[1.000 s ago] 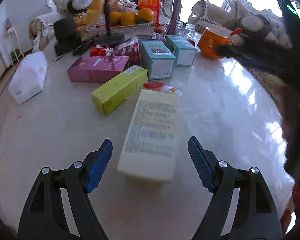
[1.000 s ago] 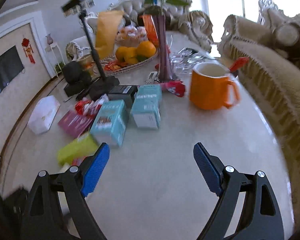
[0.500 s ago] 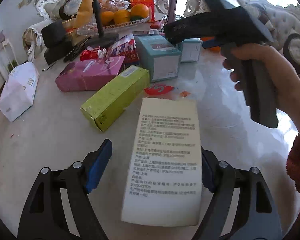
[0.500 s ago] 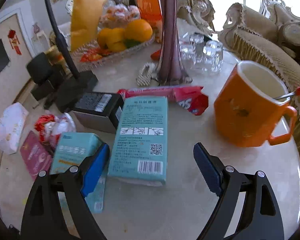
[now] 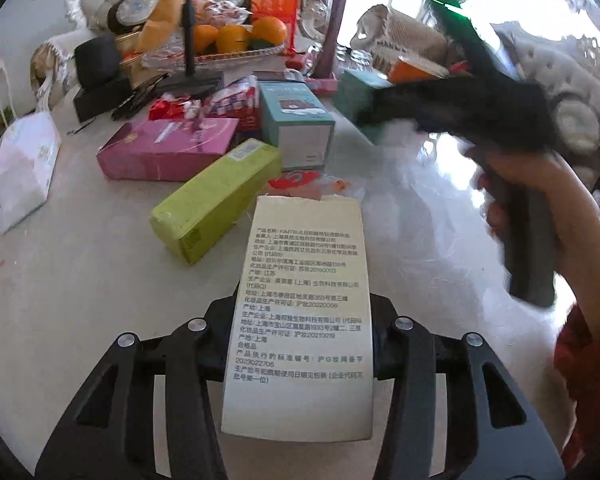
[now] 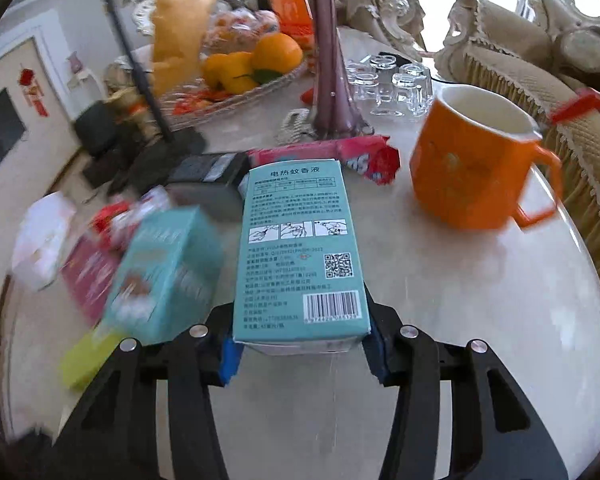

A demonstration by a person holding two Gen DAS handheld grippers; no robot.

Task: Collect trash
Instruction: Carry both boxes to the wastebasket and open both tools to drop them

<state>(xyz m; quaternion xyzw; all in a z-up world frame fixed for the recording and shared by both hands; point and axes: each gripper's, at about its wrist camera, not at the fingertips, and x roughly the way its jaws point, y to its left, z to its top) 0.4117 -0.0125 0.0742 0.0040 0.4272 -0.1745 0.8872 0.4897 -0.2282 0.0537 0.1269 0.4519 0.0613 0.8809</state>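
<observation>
Left wrist view first: the left gripper (image 5: 298, 340) has its jaws closing on the cream box (image 5: 300, 312), which lies flat on the marble table (image 5: 80, 280) with its printed face up and its near end between the fingers, both jaws tight against its long sides. Only this view shows the lime box (image 5: 216, 204) lying whole just beyond it, the pink box (image 5: 168, 148) behind that, and, out to the right, a hand (image 5: 540, 196) wrapped around the handle of the right gripper, blurred, held above the table with a teal box at its far end. Over to the right wrist view: the right gripper (image 6: 302, 352) is also closing, blue pads (image 6: 230, 360) pinching the barcode end of the teal box (image 6: 300, 248); the box tilts up and away from the camera. This view alone gives the orange mug (image 6: 472, 168) to the right, the red wrapper (image 6: 364, 156) behind the box, the vase stem (image 6: 332, 60), and a second teal box (image 6: 164, 276), smeared, on the left. Both grippers point steeply down toward the tabletop.
</observation>
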